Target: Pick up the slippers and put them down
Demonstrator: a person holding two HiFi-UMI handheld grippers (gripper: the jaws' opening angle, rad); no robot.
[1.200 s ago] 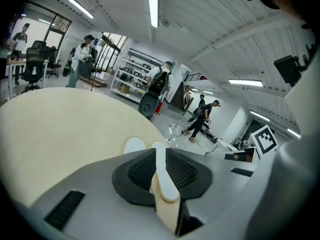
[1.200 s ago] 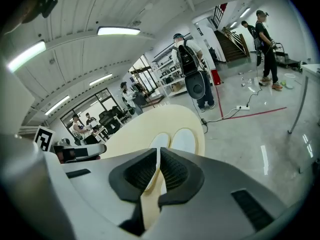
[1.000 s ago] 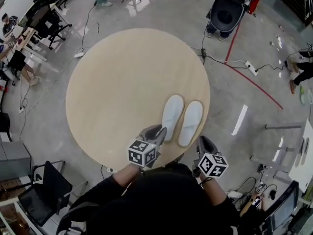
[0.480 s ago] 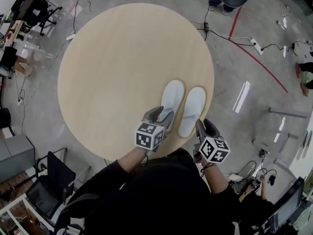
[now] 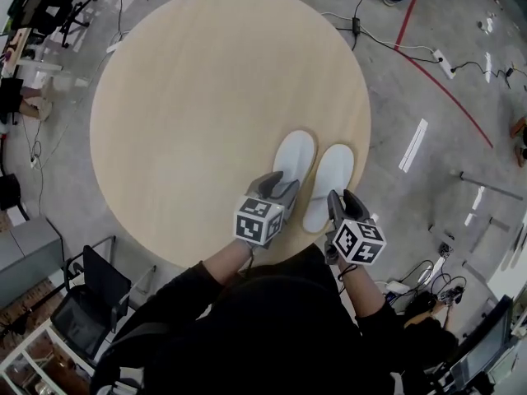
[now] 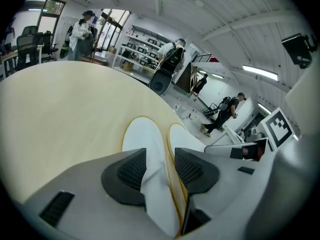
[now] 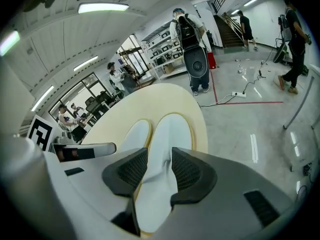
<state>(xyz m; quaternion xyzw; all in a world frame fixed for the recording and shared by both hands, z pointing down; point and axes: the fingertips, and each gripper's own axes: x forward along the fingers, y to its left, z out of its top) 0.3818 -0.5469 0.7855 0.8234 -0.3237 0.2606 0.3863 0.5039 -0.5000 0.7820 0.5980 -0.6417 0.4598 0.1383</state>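
Observation:
Two white slippers lie side by side near the right front edge of the round wooden table. My left gripper sits low over the heel end of the left slipper. In the left gripper view that slipper runs between the gripper's wide jaws, and a gap shows at the right pad. My right gripper is over the heel end of the right slipper. In the right gripper view this slipper's white upper fills the space between the gripper's spread jaws. Both slippers rest flat.
The table edge lies just behind the slippers' heels, with grey floor beyond. A black chair stands at the lower left. A red floor line and cables run at the upper right. People stand far off.
Both grippers have moved forward from the table's near edge and dropped onto the heel ends of the slippers. The slippers have not moved.

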